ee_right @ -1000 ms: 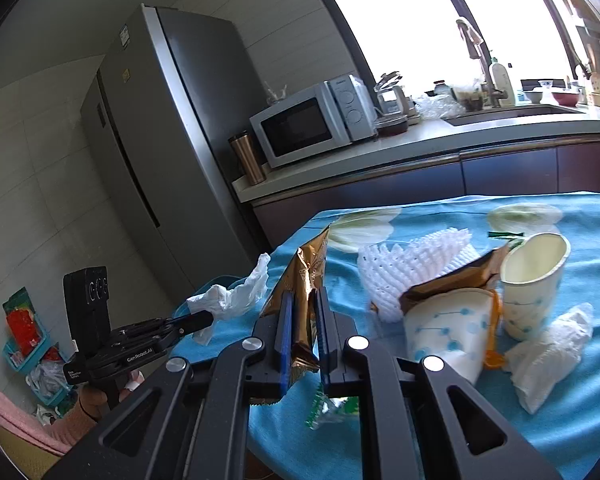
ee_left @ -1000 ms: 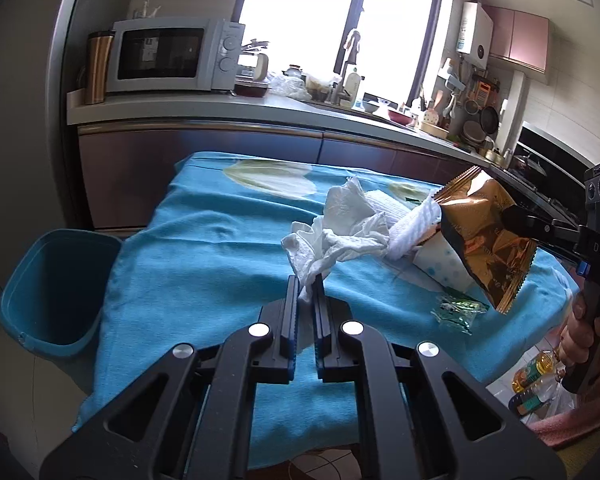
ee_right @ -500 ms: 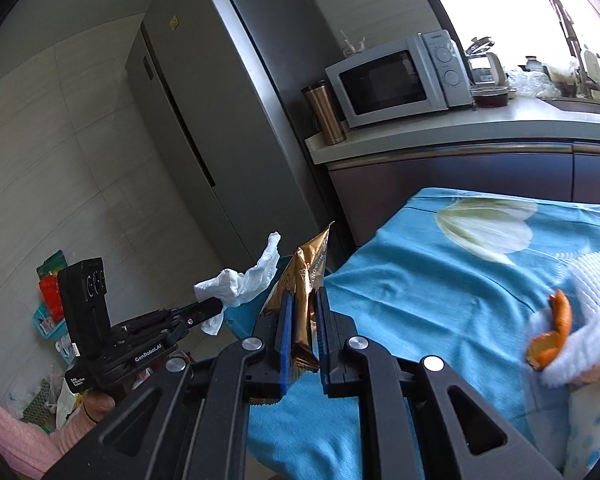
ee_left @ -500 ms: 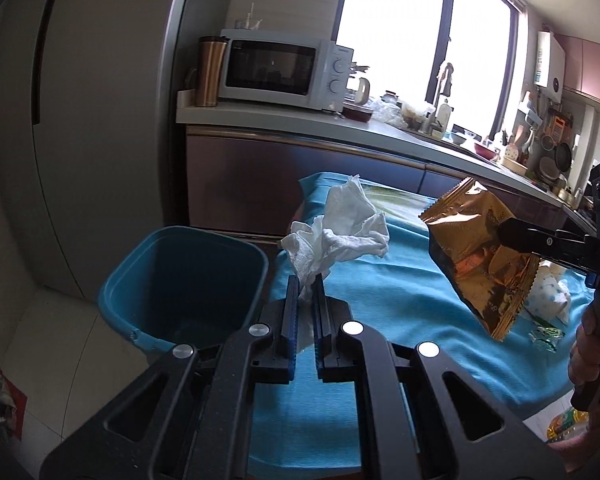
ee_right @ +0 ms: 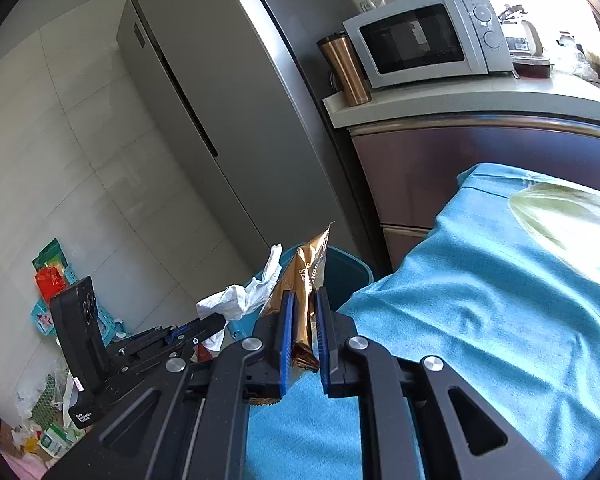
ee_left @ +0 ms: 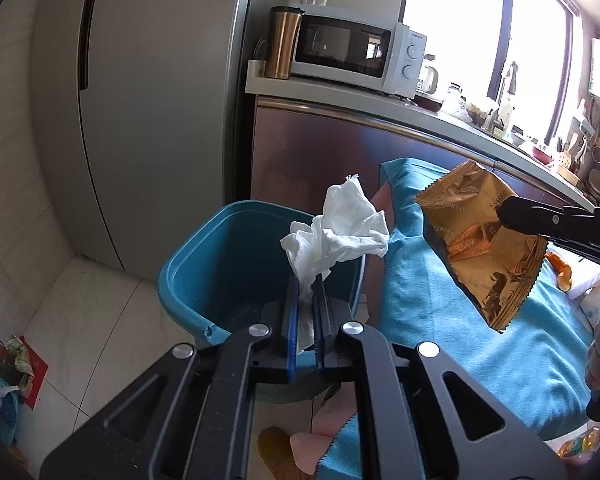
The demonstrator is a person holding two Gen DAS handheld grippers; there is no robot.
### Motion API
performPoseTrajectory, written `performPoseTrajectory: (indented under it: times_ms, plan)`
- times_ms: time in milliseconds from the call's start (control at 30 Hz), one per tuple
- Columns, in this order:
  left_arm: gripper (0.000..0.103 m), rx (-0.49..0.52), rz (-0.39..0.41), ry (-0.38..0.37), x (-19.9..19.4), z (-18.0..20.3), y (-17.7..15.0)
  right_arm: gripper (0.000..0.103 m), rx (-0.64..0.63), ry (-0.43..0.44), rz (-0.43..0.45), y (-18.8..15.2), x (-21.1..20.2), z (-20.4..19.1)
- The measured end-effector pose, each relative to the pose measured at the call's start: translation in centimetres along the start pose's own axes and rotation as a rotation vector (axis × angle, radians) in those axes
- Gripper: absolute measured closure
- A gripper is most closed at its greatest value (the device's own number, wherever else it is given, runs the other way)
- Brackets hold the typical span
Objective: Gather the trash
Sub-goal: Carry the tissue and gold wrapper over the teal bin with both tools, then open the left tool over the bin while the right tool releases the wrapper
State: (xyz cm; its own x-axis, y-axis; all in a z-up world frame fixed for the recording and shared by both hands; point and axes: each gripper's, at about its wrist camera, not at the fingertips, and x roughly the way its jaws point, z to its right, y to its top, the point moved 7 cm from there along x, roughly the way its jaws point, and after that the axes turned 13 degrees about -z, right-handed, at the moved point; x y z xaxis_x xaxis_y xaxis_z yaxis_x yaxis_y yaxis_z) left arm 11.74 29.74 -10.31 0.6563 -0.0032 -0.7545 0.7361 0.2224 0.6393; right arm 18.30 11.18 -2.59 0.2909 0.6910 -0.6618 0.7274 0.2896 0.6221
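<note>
My left gripper (ee_left: 306, 286) is shut on a crumpled white tissue (ee_left: 336, 232) and holds it over the open teal trash bin (ee_left: 204, 256) on the floor. My right gripper (ee_right: 303, 300) is shut on a gold snack bag (ee_right: 308, 272); the bag (ee_left: 484, 240) hangs over the table's left edge, just right of the bin. In the right wrist view the left gripper (ee_right: 216, 322) with the tissue (ee_right: 244, 296) is to the left, and the bin (ee_right: 344, 272) shows behind the bag.
The table under a blue cloth (ee_right: 480, 300) stands right of the bin. A steel fridge (ee_left: 148, 100) and a counter with a microwave (ee_left: 352, 52) are behind. An orange peel (ee_left: 560, 272) lies on the cloth. Bags and clutter (ee_right: 48, 420) lie on the floor.
Both grippers have swung left from the table toward the bin. The tissue is now over the bin's opening and the snack bag has come to the table's left edge.
</note>
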Motion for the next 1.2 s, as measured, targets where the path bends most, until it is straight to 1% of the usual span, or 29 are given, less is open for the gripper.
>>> performPoseTrajectory:
  times_ms: [267, 633, 800, 867, 933, 1133, 1200]
  plan:
    - [0.096, -0.025, -0.04, 0.041, 2.8, -1.5, 0.3, 0.093, 0.017, -0.019, -0.075, 1.6, 4.5, -0.7]
    - [0.095, -0.053, -0.103, 0.074, 6.1, -2.7, 0.1, 0.09, 0.074, -0.076, -0.179, 3.0, 10.2, -0.4]
    - [0.092, -0.061, -0.122, 0.08, 7.6, -2.9, 0.0, 0.084, 0.098, -0.087, -0.221, 3.0, 12.3, -0.5]
    - [0.084, -0.065, -0.129, 0.079, 8.2, -2.8, 0.1, 0.08, 0.099, -0.088, -0.23, 2.9, 12.7, -0.5]
    - [0.079, -0.075, -0.136, 0.072, 8.8, -2.9, 0.0, 0.08, 0.108, -0.08, -0.233, 2.6, 12.8, -0.4]
    - [0.078, -0.082, -0.137, 0.058, 9.3, -2.4, -0.3, 0.078, 0.123, -0.041, -0.197, 2.4, 11.1, 0.3]
    - [0.074, -0.075, -0.119, 0.053, 8.7, -1.9, -0.2, 0.075, 0.128, -0.031, -0.179, 2.3, 10.1, 0.5]
